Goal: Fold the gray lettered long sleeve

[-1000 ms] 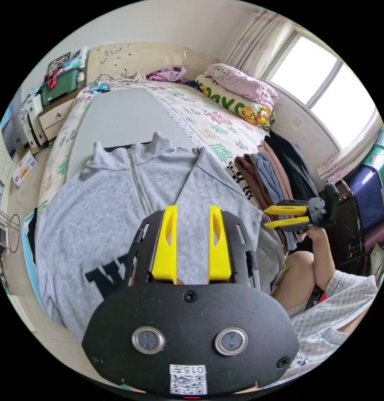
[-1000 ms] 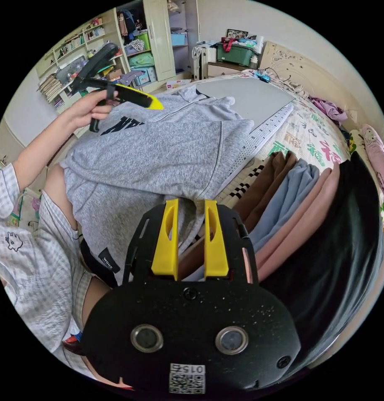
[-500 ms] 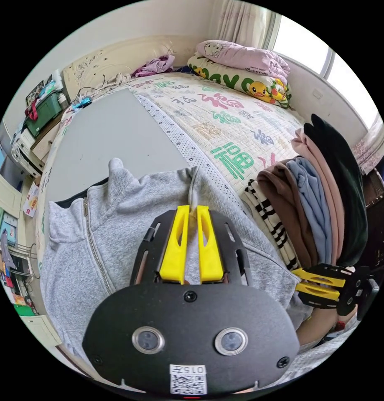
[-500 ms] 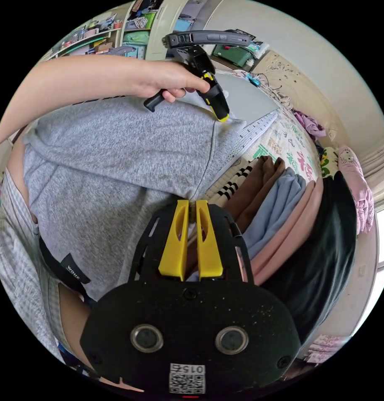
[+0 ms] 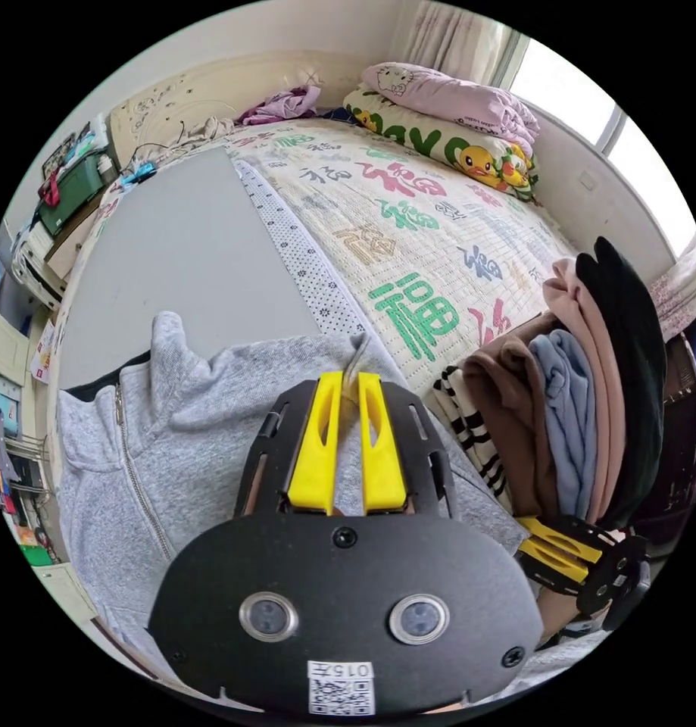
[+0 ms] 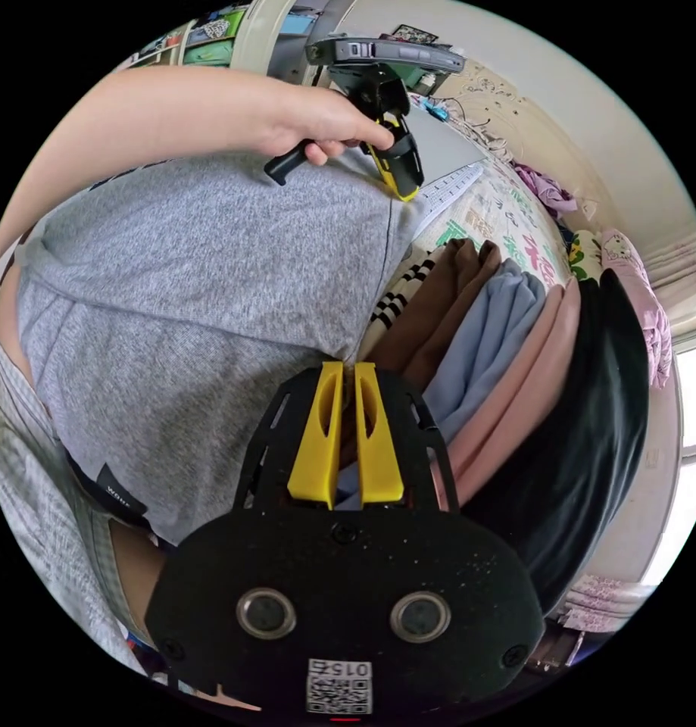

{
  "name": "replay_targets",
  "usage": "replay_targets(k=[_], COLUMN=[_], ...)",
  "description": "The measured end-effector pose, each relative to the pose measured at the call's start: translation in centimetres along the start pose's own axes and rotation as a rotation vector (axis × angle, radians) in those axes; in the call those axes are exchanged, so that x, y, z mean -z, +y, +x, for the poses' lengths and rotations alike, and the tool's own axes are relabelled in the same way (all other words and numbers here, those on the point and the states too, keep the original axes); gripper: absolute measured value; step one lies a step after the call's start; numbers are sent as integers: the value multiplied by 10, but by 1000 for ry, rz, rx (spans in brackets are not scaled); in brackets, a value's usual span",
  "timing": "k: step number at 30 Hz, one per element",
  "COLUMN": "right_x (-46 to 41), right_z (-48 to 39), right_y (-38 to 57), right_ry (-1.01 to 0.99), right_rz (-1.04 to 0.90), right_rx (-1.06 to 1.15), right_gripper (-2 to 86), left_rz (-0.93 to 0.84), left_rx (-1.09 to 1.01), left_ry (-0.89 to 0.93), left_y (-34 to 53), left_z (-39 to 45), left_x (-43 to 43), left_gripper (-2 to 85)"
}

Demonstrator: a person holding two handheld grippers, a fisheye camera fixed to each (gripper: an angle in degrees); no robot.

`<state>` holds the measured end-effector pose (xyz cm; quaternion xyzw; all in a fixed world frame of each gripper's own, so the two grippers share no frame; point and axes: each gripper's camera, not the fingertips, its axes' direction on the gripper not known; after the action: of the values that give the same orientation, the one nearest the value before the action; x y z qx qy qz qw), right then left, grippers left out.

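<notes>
A: At the centre of the left gripper view, what is the left gripper doing?

B: Its 2 yellow jaws are pressed together on a raised edge of the gray lettered long sleeve, pinching the fabric at their tips. The garment fills the lower left of that frame, zipper running down at left, lying on a gray mat.

A: And the right gripper?

B: In the right gripper view, just below centre, its jaws are nearly closed on an edge of the same gray garment, which spreads over the left half of that frame. It also shows at the lower right of the left gripper view.

A: What lies beside the garment?

B: A stack of folded clothes, brown, blue, pink and black, just right of it. Behind, at the upper centre of the left gripper view, a printed bed cover and pillows.
</notes>
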<state>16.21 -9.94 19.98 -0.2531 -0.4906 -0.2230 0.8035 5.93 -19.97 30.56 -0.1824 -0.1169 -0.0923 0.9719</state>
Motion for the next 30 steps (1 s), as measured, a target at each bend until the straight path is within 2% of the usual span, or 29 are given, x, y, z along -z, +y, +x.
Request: replay_targets(k=[3,5,6,9,10,12,14,15,17,19,21,23,26,27,30], right_x=[-5,-9,-6,17,35,68,80,82,74,56,28,7,-36,-46,-93], right_z=[40,90,111,143,150,143,122,112,58,14,-29,-37,-30,-27,-9], right_y=[12,33,47,81,99,115,115,114,110,107,112,121,129,132,161], right_ry=[-98,-260,-319,-320,-324,-365,-411,-428,-497,-528,-487,-479,-502,-507,-448], right_rz=[23,58,87,205,310,509,580,600,642,609,574,593,514,487,432], right_rx=[-42,-96,-116,-215,-237,-126,17,74,330,486,617,655,706,716,769], right_gripper=[40,56,59,61,61,62,64,65,71,82,98,97,80,76,5], left_rz=[67,145,179,195,212,214,176,163,187,230,271,269,127,149,134], left_rx=[-6,-15,-20,44,91,185,279,324,365,405,410,392,358,341,310], left_ry=[57,126,171,217,206,160,84,52,72,119,152,195,183,136,123], left_y=[18,46,72,160,204,270,327,361,401,433,442,439,422,421,418], left_z=[-20,-38,-52,-95,-114,-142,-163,-172,-181,-188,-189,-190,-187,-183,-178], left_x=[35,73,100,161,182,204,217,224,232,242,249,248,231,236,243], left_gripper=[79,82,82,81,79,70,72,79,89,96,97,100,103,93,46])
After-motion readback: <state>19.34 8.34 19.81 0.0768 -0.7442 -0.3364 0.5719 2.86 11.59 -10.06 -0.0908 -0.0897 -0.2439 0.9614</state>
